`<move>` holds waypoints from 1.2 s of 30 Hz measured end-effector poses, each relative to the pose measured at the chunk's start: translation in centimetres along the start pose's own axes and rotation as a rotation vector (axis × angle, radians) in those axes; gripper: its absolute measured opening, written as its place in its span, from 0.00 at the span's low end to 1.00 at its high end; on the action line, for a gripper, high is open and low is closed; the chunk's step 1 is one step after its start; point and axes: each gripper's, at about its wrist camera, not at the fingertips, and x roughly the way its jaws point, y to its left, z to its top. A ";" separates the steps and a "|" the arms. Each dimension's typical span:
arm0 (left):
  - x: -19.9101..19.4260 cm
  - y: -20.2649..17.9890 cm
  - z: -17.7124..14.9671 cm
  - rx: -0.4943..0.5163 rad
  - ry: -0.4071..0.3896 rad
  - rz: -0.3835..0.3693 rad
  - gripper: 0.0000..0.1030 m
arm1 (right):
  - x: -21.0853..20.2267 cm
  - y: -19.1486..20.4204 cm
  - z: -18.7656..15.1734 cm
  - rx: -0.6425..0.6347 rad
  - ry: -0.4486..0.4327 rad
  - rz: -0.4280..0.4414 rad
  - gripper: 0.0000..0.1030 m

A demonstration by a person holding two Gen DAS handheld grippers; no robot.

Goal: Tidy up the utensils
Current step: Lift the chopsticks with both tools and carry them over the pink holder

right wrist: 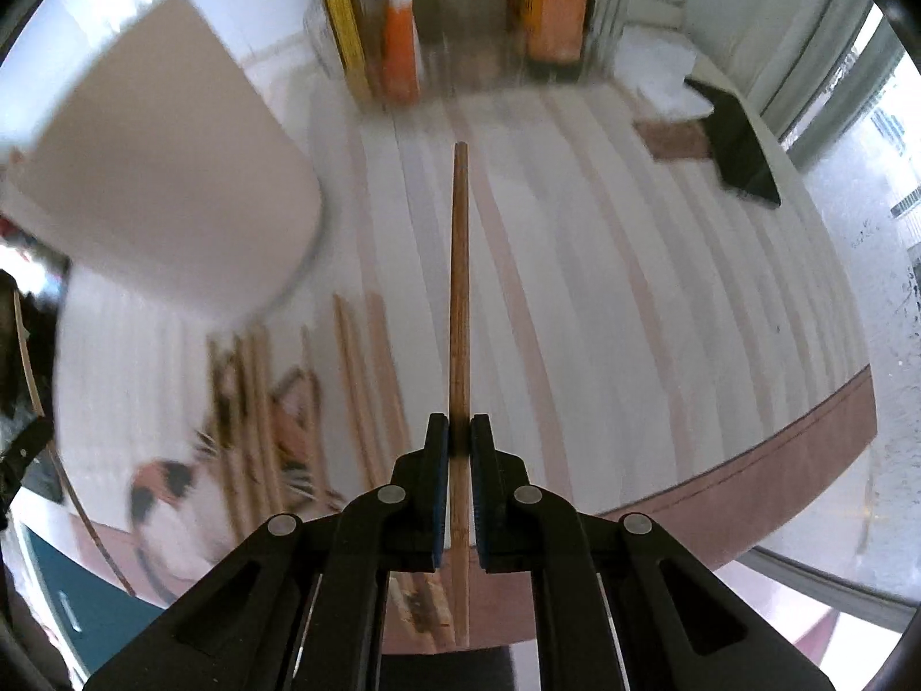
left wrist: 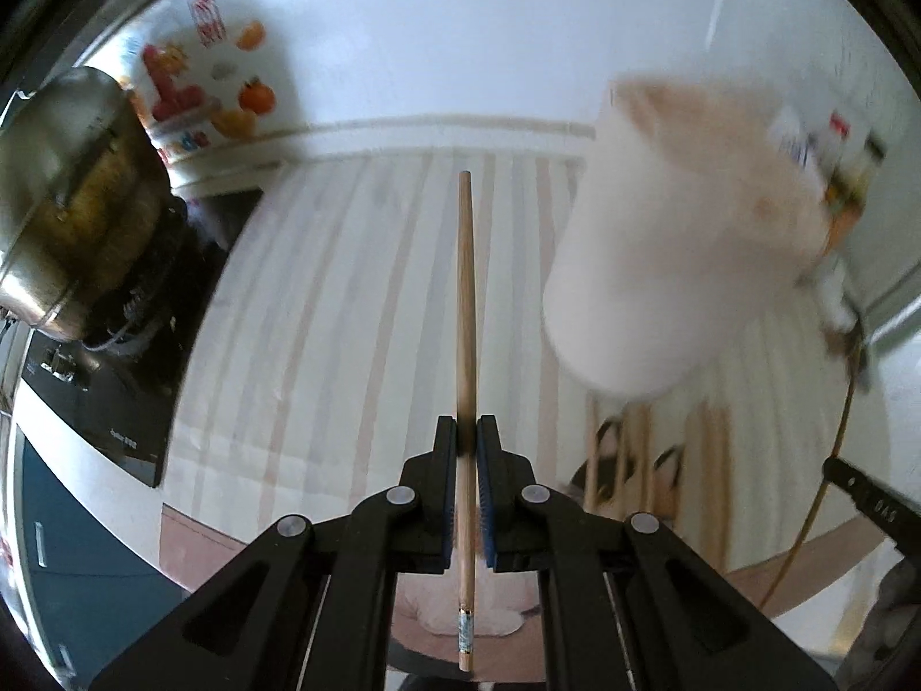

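My left gripper (left wrist: 467,432) is shut on a pale wooden chopstick (left wrist: 465,299) that points forward over the striped tablecloth (left wrist: 322,311). My right gripper (right wrist: 459,432) is shut on a darker brown chopstick (right wrist: 459,288), also pointing forward. A white cup-shaped holder (left wrist: 662,242) stands to the right of the left gripper; it also shows in the right wrist view (right wrist: 167,184) at the upper left. Several loose chopsticks (right wrist: 270,403) lie on the cloth below the holder, left of the right gripper; some also show in the left wrist view (left wrist: 639,460).
A steel pot (left wrist: 63,196) sits on a black cooktop (left wrist: 109,391) at the left. A fruit-printed container (left wrist: 213,75) stands behind it. Boxes and an orange bottle (right wrist: 400,40) stand at the table's back. A black object (right wrist: 737,144) lies at the far right. The table edge (right wrist: 748,495) curves on the right.
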 end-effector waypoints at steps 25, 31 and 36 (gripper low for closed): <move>-5.1 -6.0 22.4 -0.190 -0.329 -0.232 0.04 | -14.7 10.1 23.1 -0.046 -0.489 0.311 0.07; -1.4 -6.8 22.4 -0.164 -0.316 -0.186 0.04 | -10.7 12.4 24.9 -0.078 -0.457 0.328 0.07; -0.5 -7.1 21.5 -0.145 -0.291 -0.164 0.04 | -8.3 12.9 24.6 -0.102 -0.414 0.353 0.07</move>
